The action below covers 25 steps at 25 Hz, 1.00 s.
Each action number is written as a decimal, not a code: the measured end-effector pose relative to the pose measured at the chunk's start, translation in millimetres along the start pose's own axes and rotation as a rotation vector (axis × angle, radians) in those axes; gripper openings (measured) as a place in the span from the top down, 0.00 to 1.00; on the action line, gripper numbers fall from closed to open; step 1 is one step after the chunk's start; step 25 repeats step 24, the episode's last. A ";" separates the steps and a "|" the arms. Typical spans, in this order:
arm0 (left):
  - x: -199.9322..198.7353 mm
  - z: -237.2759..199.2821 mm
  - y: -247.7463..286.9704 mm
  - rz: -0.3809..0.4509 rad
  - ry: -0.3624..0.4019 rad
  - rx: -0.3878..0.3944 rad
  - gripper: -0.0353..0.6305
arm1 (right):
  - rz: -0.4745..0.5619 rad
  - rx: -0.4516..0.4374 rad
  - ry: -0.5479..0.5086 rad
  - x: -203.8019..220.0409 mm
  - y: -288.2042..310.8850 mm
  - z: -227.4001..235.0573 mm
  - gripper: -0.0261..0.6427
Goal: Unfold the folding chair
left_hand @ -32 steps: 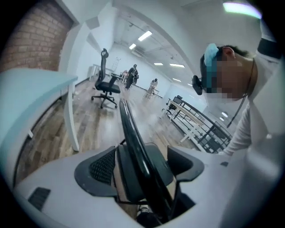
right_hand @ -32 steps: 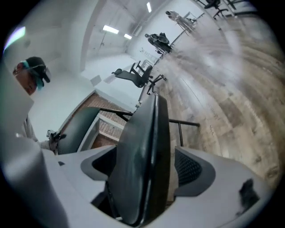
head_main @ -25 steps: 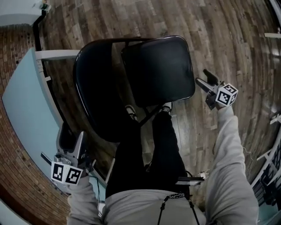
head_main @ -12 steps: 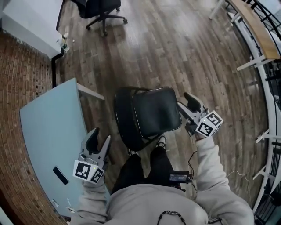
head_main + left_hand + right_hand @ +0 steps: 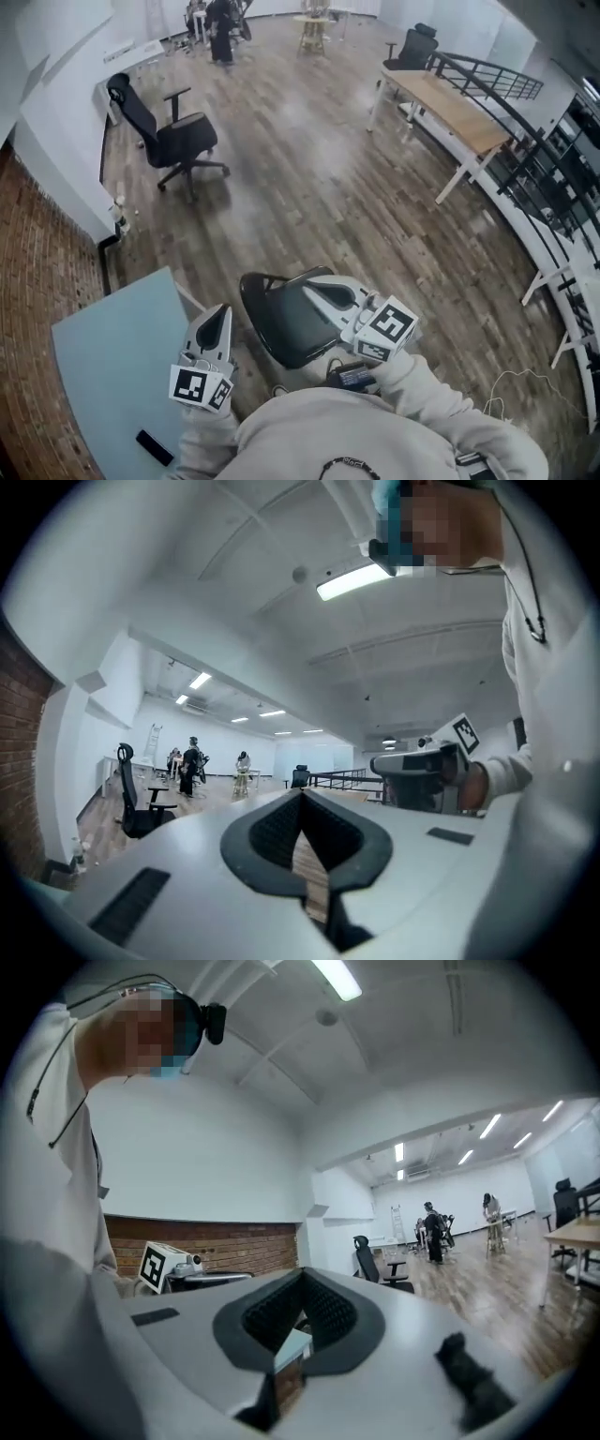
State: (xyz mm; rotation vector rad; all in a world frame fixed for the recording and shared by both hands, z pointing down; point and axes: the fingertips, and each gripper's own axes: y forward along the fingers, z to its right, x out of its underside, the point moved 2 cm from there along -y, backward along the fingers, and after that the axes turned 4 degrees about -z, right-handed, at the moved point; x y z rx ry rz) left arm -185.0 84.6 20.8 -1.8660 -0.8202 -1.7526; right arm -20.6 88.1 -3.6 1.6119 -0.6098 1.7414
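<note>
The black folding chair (image 5: 274, 321) stands opened on the wood floor just in front of the person, seat level, partly hidden behind my right gripper. My left gripper (image 5: 220, 312) is raised beside the chair's left, over the pale blue table's edge. My right gripper (image 5: 309, 287) is held up above the seat. Both point level and apart from the chair. Their jaws have just been closing and now stand shut with nothing between them, as the left gripper view (image 5: 302, 797) and right gripper view (image 5: 302, 1281) show.
A pale blue table (image 5: 112, 375) with a small black item (image 5: 155, 447) lies at lower left beside a brick wall (image 5: 37, 253). A black office chair (image 5: 173, 136), a wooden desk (image 5: 450, 108), a black railing (image 5: 525, 173) and far-off people (image 5: 220, 23) are around the open floor.
Both grippers rose from low beside the chair to chest height and their jaws closed empty. The head view lifted from the chair to the whole room.
</note>
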 end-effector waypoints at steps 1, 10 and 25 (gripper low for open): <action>-8.0 0.5 -3.2 0.017 -0.013 0.018 0.94 | 0.005 0.015 -0.010 -5.4 -1.8 -8.2 0.95; -25.1 15.3 -13.6 0.045 -0.002 0.068 0.94 | 0.038 0.169 -0.044 -26.5 -44.8 -22.5 0.95; -21.3 6.0 0.4 0.057 -0.020 0.158 0.94 | -0.003 0.264 -0.039 -12.7 -40.3 -31.3 0.95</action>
